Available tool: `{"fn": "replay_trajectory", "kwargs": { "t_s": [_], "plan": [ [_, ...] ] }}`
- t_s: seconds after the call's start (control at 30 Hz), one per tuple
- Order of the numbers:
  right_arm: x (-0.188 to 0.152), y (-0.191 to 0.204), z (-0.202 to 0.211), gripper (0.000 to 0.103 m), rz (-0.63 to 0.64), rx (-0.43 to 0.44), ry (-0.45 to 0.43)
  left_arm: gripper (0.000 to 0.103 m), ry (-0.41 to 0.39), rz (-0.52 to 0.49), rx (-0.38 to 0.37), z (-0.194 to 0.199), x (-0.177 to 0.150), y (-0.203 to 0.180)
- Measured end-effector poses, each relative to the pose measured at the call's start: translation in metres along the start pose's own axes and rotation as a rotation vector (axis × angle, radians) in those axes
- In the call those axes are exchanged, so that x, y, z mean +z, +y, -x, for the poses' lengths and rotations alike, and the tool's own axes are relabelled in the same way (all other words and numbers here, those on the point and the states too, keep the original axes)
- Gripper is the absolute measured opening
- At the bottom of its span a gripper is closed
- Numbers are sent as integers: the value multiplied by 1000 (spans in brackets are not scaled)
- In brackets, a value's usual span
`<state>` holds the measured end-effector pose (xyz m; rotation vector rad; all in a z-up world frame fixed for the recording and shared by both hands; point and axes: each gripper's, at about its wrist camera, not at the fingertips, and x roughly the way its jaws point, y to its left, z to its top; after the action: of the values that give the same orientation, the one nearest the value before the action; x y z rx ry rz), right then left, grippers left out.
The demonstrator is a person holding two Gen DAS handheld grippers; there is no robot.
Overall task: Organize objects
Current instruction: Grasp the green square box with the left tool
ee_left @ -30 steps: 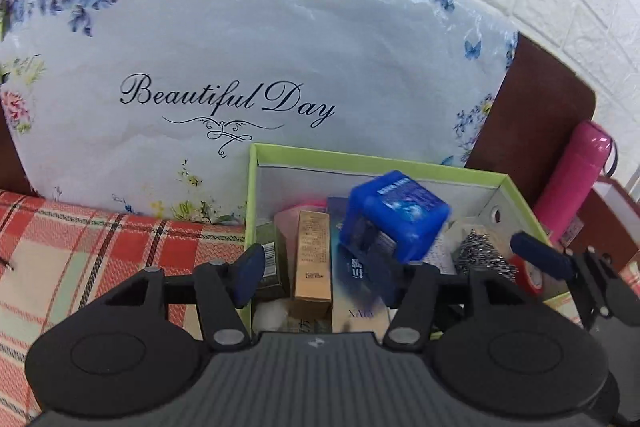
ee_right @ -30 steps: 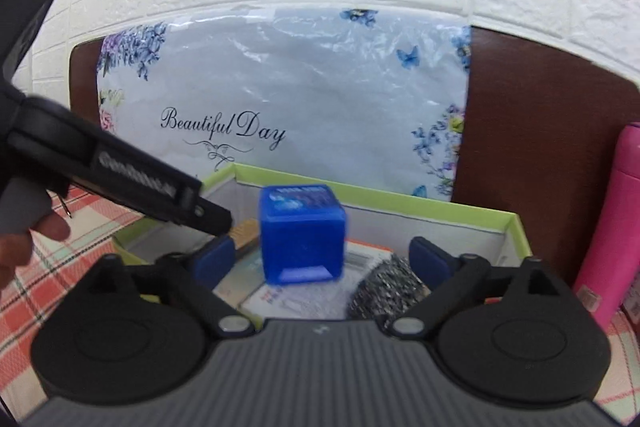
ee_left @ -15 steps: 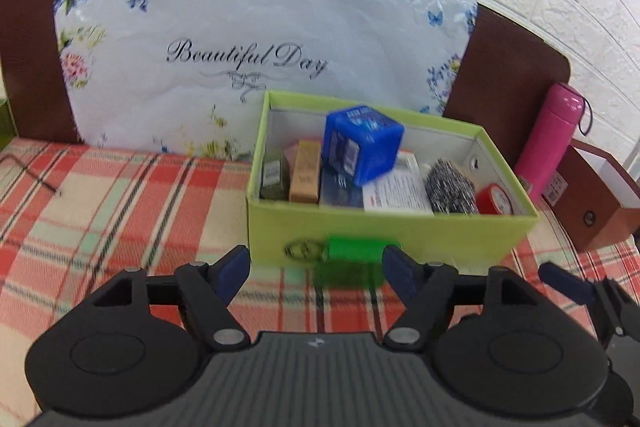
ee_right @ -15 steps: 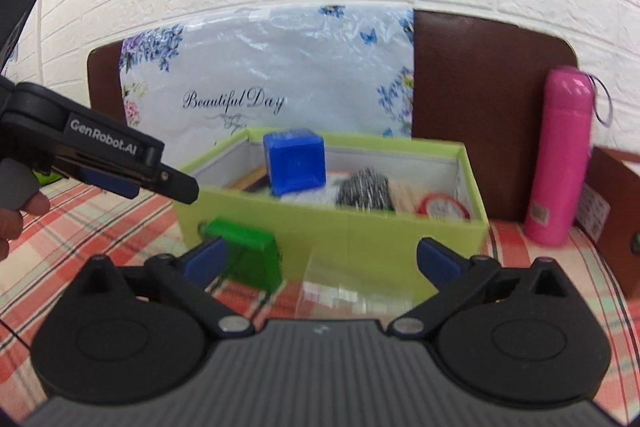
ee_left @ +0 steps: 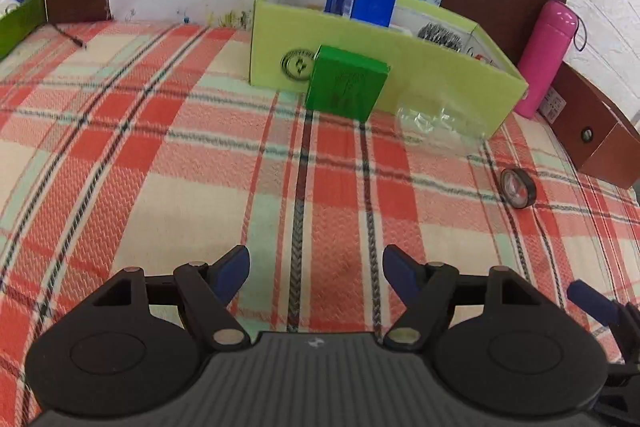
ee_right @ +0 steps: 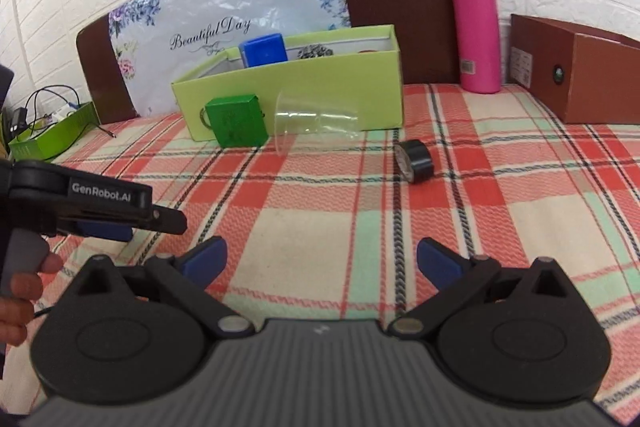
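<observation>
— Both grippers, left (ee_left: 316,261) and right (ee_right: 320,259)?
— Spread apart, empty, over the plaid cloth (ee_right: 320,223).
— Blue box (ee_right: 264,49)?
— Inside the lime-green box (ee_right: 288,89).

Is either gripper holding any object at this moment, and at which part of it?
Nothing is held. The left gripper and the right gripper both stand open above the plaid cloth, with nothing between their fingers.
</observation>
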<state>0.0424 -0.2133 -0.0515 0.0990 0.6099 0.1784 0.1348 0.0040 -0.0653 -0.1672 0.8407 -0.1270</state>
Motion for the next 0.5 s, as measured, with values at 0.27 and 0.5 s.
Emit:
{"fn": "replay_trajectory", "kwargs": {
  "t_s": [0.27, 0.5],
  "plan": [
    [-1, -14, 11, 103, -33, -9, -22, 77, -145, -31, 41, -4, 49, -15],
    [-2, -20, 8, 103, -34, -22, -2, 77, -169, -84, 25, -47, 82, -34]
  ]
}}
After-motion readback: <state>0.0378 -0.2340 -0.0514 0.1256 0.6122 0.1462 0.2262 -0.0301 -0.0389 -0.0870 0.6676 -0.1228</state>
